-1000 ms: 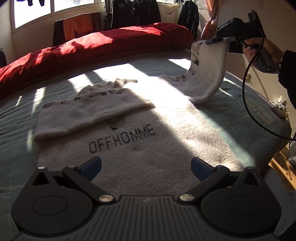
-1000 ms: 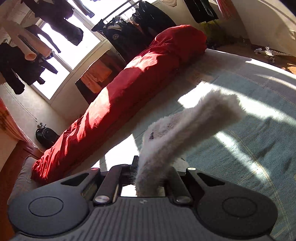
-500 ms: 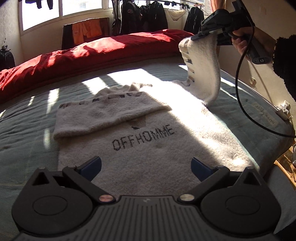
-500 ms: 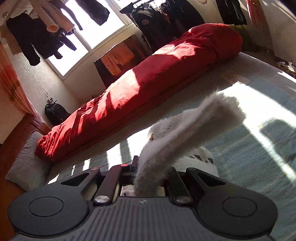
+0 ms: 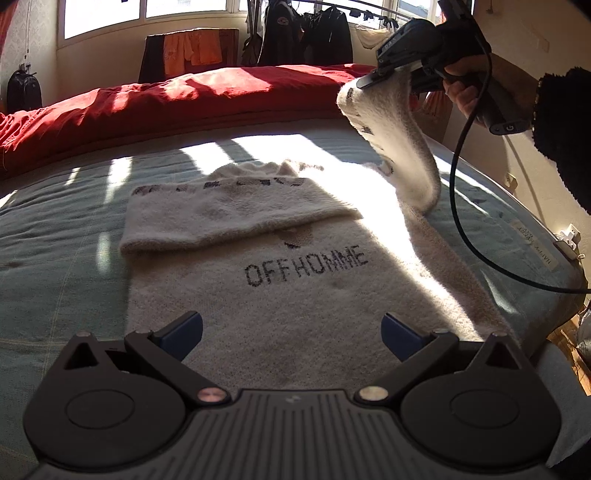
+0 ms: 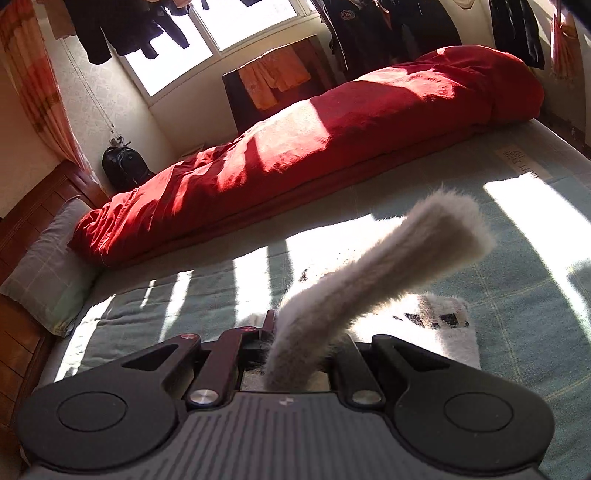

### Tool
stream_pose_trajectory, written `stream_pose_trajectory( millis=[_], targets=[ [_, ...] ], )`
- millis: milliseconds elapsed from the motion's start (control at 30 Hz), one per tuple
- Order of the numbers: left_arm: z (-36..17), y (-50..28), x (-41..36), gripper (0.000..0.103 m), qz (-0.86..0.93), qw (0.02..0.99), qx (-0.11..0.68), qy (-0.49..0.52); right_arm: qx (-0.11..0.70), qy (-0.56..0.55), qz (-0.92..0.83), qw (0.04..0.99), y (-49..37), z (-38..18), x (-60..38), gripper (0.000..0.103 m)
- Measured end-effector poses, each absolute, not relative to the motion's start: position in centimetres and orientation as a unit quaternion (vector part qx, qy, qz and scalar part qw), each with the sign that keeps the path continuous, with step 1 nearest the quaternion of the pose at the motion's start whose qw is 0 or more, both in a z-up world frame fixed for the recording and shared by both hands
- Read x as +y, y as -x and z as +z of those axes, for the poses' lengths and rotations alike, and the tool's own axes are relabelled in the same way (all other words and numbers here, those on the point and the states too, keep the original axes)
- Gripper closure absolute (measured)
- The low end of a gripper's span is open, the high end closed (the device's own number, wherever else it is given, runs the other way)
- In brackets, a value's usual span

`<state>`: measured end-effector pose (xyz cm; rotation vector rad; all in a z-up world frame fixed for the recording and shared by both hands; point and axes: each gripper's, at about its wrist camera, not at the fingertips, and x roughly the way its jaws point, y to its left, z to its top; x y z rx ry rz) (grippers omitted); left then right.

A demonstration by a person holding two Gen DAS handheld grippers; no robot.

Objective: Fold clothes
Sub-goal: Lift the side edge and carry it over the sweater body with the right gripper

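A fuzzy cream sweater (image 5: 295, 295) with dark "OFFHOMME" lettering lies flat on the bed. One sleeve (image 5: 229, 214) is folded across its chest. My right gripper (image 5: 373, 79) is shut on the other sleeve (image 5: 399, 147) and holds its cuff up in the air at the upper right. From the right wrist view that sleeve (image 6: 376, 277) juts out between the closed fingers of the right gripper (image 6: 291, 354). My left gripper (image 5: 291, 330) hovers open over the sweater's hem with nothing between its blue pads.
The bed has a pale green sheet (image 5: 55, 258). A red duvet (image 5: 184, 99) is bunched along its far side, and a grey pillow (image 6: 44, 266) lies at the head. A black cable (image 5: 458, 192) hangs from the right gripper. Dark clothes (image 5: 303, 33) hang by the window.
The right gripper has carried the sleeve leftward, toward the sweater's middle, and rolled. The left gripper has drifted a little; the sweater now sits further right in its view.
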<state>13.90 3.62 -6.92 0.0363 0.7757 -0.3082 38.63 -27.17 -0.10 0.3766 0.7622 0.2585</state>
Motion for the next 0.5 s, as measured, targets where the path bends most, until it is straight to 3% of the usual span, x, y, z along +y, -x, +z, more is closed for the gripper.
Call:
stream_pose_trajectory(
  millis=[500],
  targets=[
    [-8.1,-14.3,5.3,0.001,-0.133,0.911,0.39,0.001,0.404,-0.002,0.155,0.901,-40.1,-3.7,-17.3,0.094]
  ],
)
